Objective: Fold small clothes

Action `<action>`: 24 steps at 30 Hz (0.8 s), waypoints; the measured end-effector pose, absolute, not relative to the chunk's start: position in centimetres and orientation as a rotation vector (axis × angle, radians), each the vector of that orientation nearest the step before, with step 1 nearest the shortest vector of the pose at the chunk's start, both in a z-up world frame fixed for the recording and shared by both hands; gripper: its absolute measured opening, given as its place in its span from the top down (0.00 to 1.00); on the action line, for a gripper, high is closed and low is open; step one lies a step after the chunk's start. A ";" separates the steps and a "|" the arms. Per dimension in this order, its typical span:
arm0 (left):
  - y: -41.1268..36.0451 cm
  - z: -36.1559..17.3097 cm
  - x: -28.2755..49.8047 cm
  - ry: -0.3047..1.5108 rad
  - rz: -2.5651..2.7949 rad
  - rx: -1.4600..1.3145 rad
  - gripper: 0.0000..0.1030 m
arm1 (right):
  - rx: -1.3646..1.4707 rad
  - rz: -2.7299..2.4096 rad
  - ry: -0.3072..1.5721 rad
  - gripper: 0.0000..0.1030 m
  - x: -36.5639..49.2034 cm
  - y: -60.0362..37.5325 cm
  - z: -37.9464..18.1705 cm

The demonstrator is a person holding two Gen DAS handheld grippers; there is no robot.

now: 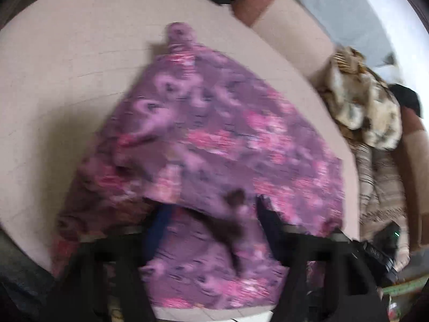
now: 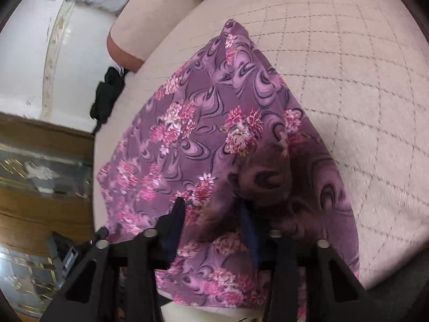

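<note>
A purple garment [image 1: 203, 145] printed with pink flower clusters and swirling lilac shapes lies on a beige quilted cushion [image 1: 67, 80], its near edge lifted off the surface and draped between the fingers of both handheld tools. In the left wrist view, which is smeared by motion blur, the left gripper [image 1: 211, 214] has its two dark fingers set apart with a fold of the purple cloth running between them; whether the pads actually pinch the fabric cannot be told. In the sharper right wrist view, the right gripper [image 2: 211, 214] likewise shows its fingers spread, one dark tip [image 2: 178, 209] at the left and a blue-faced one at the right, with a bunched hump of the garment [image 2: 214, 139] rising just ahead of them and cloth hanging down through the gap; a firm clamp cannot be confirmed here either. The far end of the garment tapers to a narrow tip resting flat on the cushion [image 2: 348, 67]. Beside the cushion, a padded roll in brown and beige [image 1: 281, 18] runs along its edge, with a cream-and-brown patterned heap of cloth [image 1: 362, 107] just beyond it. A black object [image 2: 107, 94] sits at the cushion's edge in the right wrist view.
</note>
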State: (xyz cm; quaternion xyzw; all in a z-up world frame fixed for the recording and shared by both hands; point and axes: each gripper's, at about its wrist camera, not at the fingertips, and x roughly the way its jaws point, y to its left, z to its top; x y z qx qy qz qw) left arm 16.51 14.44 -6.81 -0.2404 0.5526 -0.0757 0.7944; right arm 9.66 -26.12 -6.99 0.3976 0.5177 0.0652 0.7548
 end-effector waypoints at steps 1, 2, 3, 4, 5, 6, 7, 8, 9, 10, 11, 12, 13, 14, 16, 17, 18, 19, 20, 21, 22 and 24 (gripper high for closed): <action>14.9 -7.2 16.6 1.204 -0.168 -0.541 0.89 | 0.827 0.126 1.146 0.81 9.8 -25.8 -7.0; 15.5 -7.4 16.5 1.206 -0.178 -0.589 0.90 | 0.807 0.114 1.154 0.92 9.8 -25.8 -7.1; 15.9 -7.1 16.2 1.190 -0.184 -0.604 0.92 | 0.792 0.105 1.162 0.96 9.8 -25.8 -7.2; 16.0 -6.4 16.0 1.170 -0.198 -0.600 0.94 | 0.795 0.104 1.164 0.96 9.6 -25.9 -7.1; 16.1 -5.5 15.6 1.144 -0.220 -0.587 0.94 | 0.798 0.105 1.159 0.97 9.4 -26.0 -6.9; 16.2 -4.4 15.1 1.129 -0.233 -0.576 0.95 | 0.794 0.109 1.150 0.97 9.2 -26.1 -6.5; 16.6 -3.1 14.4 1.114 -0.237 -0.563 0.95 | 0.785 0.116 1.132 0.97 8.6 -26.2 -5.4; 17.1 -1.7 13.3 1.078 -0.239 -0.545 0.95 | 0.783 0.120 1.116 0.98 8.0 -26.2 -4.7; 17.5 -1.3 12.8 1.066 -0.234 -0.533 0.95 | 0.774 0.132 1.087 0.98 7.0 -26.2 -3.3; 17.8 -1.3 12.5 1.068 -0.230 -0.529 0.95 | 0.760 0.150 1.053 0.98 5.5 -26.1 -2.0; 18.1 -2.1 12.3 1.091 -0.219 -0.528 0.95 | 0.756 0.158 1.040 0.98 4.8 -25.9 -1.6; 18.2 -3.3 12.4 1.123 -0.204 -0.528 0.95 | 0.743 0.160 1.041 0.98 3.8 -25.6 -1.9; 18.2 -4.7 12.9 1.171 -0.185 -0.538 0.95 | 0.726 0.145 1.073 0.98 3.6 -25.2 -2.9; 18.1 -6.0 13.4 1.221 -0.175 -0.568 0.95 | 0.719 0.129 1.109 0.98 4.0 -25.0 -3.7; 17.5 -5.6 13.8 1.207 -0.194 -0.568 0.95 | 0.716 0.100 1.142 0.98 5.4 -24.7 -4.7; 17.1 -4.5 13.6 1.172 -0.201 -0.519 0.95 | 0.694 0.093 1.128 0.98 5.8 -24.6 -4.1; 16.9 -4.0 13.4 1.156 -0.200 -0.479 0.95 | 0.647 0.081 1.104 0.98 6.0 -24.5 -3.2; 16.6 -3.8 13.3 1.152 -0.191 -0.437 0.94 | 0.596 0.073 1.084 0.97 6.0 -24.2 -2.4; 16.1 -4.2 13.5 1.173 -0.168 -0.391 0.91 | 0.554 0.076 1.096 0.97 6.1 -23.7 -2.3; 15.9 -4.7 13.6 1.198 -0.148 -0.354 0.88 | 0.526 0.080 1.128 0.96 6.4 -23.3 -2.8; 15.6 -5.3 13.7 1.233 -0.131 -0.314 0.83 | 0.506 0.085 1.178 0.95 6.6 -22.8 -3.8; 15.6 -5.2 13.8 1.263 -0.151 -0.310 0.81 | 0.546 0.100 1.218 0.92 6.6 -23.0 -5.0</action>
